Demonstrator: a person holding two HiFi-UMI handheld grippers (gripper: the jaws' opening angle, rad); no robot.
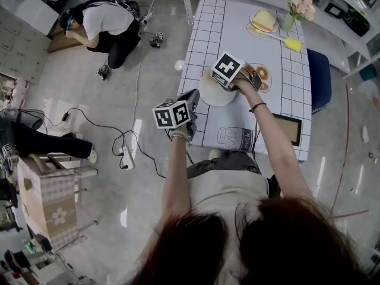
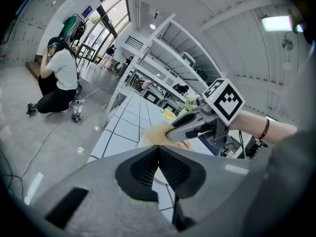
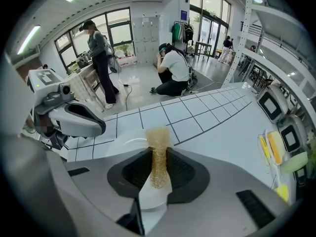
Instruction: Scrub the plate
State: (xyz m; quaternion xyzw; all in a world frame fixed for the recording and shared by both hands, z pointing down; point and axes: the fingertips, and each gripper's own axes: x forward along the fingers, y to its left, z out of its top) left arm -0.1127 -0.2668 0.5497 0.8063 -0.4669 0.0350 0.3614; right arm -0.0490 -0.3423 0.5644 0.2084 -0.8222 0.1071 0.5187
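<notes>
Where the white plate (image 1: 215, 94) sits on the grid-patterned table (image 1: 205, 37), close to its left edge, my right gripper (image 1: 224, 77) hangs right over it, jaws clamped on a golden mesh scrubber (image 3: 158, 139). My left gripper (image 1: 178, 113) is near the plate at that table edge, jaws pressed together with nothing between them. Farther off, a person (image 1: 107, 22) crouches on the floor.
</notes>
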